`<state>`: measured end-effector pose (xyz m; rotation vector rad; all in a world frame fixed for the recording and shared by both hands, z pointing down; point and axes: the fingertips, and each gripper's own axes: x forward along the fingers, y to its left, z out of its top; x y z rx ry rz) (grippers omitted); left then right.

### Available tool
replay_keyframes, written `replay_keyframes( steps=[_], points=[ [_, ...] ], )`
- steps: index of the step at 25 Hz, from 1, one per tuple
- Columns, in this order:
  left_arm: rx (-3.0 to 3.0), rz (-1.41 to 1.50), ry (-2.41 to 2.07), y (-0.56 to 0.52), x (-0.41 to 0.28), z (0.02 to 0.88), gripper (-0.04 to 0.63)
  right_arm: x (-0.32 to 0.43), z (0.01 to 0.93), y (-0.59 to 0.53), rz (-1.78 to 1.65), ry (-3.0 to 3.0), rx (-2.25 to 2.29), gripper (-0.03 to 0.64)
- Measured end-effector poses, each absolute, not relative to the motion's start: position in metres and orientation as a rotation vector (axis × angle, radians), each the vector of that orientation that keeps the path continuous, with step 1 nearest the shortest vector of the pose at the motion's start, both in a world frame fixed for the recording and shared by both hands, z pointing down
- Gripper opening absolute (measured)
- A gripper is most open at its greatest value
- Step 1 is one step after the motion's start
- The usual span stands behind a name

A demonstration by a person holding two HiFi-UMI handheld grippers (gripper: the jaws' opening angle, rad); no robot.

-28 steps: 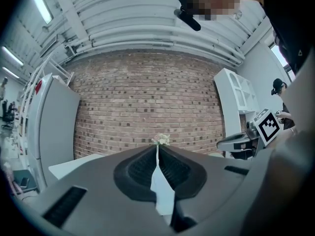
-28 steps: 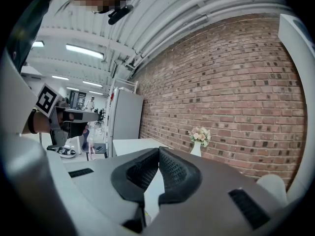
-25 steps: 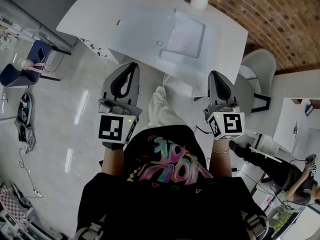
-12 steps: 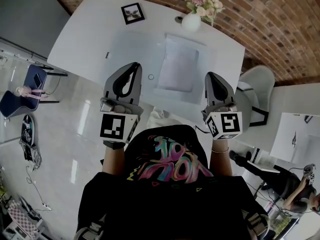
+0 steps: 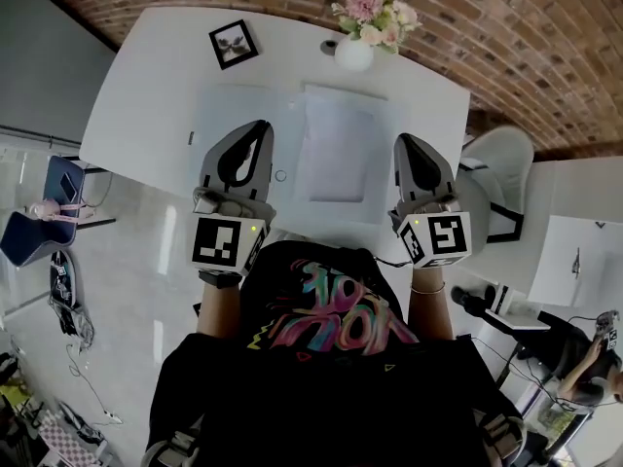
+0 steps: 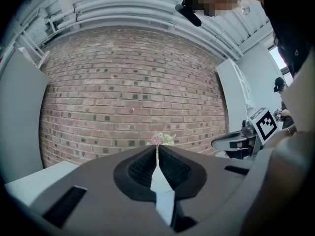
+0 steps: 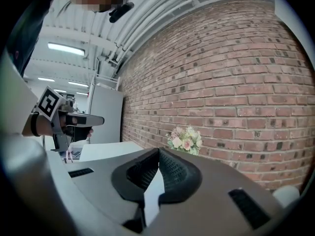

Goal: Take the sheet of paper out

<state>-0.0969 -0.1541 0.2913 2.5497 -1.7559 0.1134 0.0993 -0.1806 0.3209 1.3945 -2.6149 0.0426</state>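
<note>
Head view: since a second ago the counter (image 5: 136, 115) has come up close. Both tools, then short of it over the floor, now hang over its near edge. Judgement: the approach is done, reaching is next, and nothing is gripped yet.

Left tool (image 5: 259, 126): jaws together, nothing between them. Right tool (image 5: 404, 140): same, tips meeting, empty. Both need opening before any pinch.

Sheet (image 5: 336, 144): flat at mid-counter, between the two tools and a little beyond their tips. It seems to lie in or on a larger pale cover; I cannot tell which.

Counter: white and glossy. A ring (image 5: 280, 175) lies just beside the left tool. A frame (image 5: 231, 44) and a vase (image 5: 353, 54) with flowers (image 5: 375, 8) stand at the far edge.

Room: brick wall (image 5: 545, 37) behind, grey chair (image 5: 501, 159) to the right, shiny floor (image 5: 127, 290) to the left.
</note>
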Motion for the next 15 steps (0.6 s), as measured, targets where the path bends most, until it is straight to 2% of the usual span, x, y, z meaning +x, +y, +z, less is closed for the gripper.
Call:
replay_keyframes(
  steps=[15],
  points=[
    [2.665, 0.141, -1.548, -0.193, -0.085, 0.301, 0.032, 0.114, 0.318, -0.189, 0.077, -2.489, 1.582, 0.02]
  ],
)
